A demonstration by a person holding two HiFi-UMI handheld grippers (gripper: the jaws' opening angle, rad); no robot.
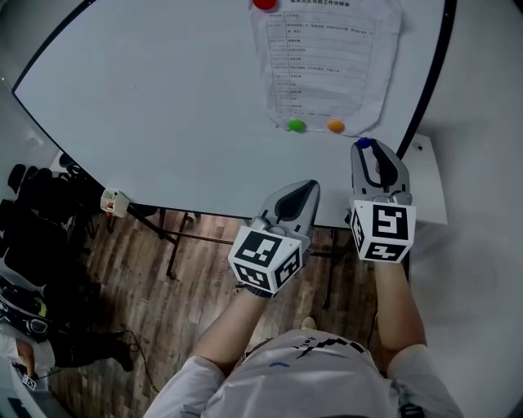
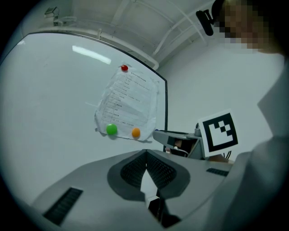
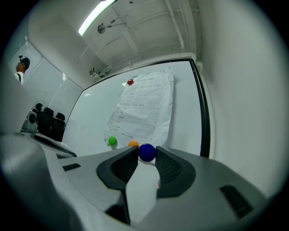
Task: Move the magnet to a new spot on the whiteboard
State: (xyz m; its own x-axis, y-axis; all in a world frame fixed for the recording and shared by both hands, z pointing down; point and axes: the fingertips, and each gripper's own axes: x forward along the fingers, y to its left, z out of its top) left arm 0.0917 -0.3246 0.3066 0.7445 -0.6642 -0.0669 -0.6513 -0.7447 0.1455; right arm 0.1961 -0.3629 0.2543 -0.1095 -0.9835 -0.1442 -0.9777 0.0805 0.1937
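Note:
A blue ball magnet [image 3: 146,152] sits pinched between the tips of my right gripper [image 3: 146,153]; the head view shows the same blue magnet [image 1: 364,143] at the end of the right gripper [image 1: 364,145], just off the whiteboard [image 1: 163,106] near its lower right corner. On the board a sheet of paper [image 1: 325,57] is pinned by a red magnet [image 1: 264,4] on top and by a green magnet [image 1: 296,126] and an orange magnet [image 1: 336,126] below. My left gripper [image 1: 311,188] hangs level in front of the board's lower edge, its jaws together with nothing in them [image 2: 146,153].
The whiteboard's black frame [image 1: 435,73] runs along its right side, against a white wall. Below the board a stand [image 1: 176,241] rests on wood flooring. Dark chairs [image 1: 37,196] crowd the left. A small white box [image 1: 114,202] hangs at the board's lower left edge.

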